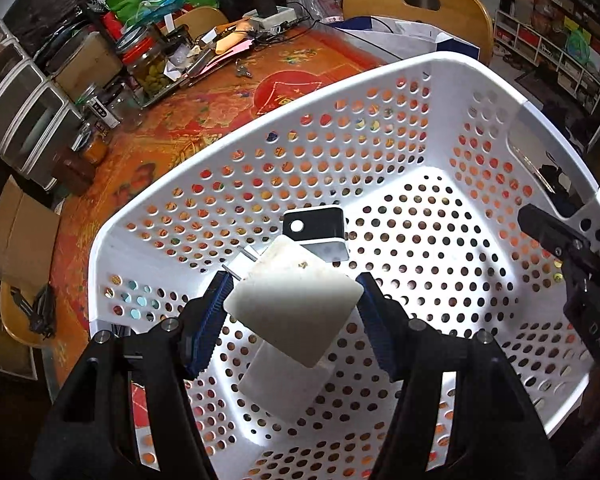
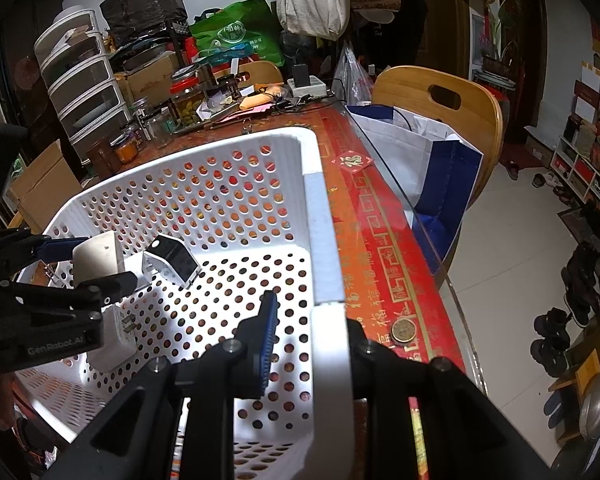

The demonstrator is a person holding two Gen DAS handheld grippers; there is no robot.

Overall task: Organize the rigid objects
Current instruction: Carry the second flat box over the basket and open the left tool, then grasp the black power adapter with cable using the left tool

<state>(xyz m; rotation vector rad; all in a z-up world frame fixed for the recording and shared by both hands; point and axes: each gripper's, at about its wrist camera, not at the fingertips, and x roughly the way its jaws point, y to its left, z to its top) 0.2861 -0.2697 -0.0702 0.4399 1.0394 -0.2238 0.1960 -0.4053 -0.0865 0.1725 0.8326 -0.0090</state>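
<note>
A white perforated basket (image 1: 380, 72) stands on the table. My left gripper (image 1: 294, 295) hangs over its inside, shut on a white plug-in charger (image 1: 296, 304) whose metal prongs point up-left. On the basket floor beneath lie a black-and-white charger (image 1: 320, 232) and another white charger (image 1: 284, 384). My right gripper (image 2: 320, 332) is shut on the basket's near side wall (image 2: 320, 220), one blue pad inside and the other finger outside. In the right wrist view the left gripper (image 2: 92, 266) appears at the left with the held charger (image 2: 96, 254), above the two others (image 2: 172, 260) (image 2: 112, 340).
The table (image 2: 380, 248) has a red and orange patterned cover under glass. Jars (image 1: 152, 68), stacked plastic drawers (image 1: 24, 112) and bags crowd its far side. A coin (image 2: 404, 330) lies beside the basket. A wooden chair (image 2: 440, 96) holds a white-and-blue bag (image 2: 432, 168).
</note>
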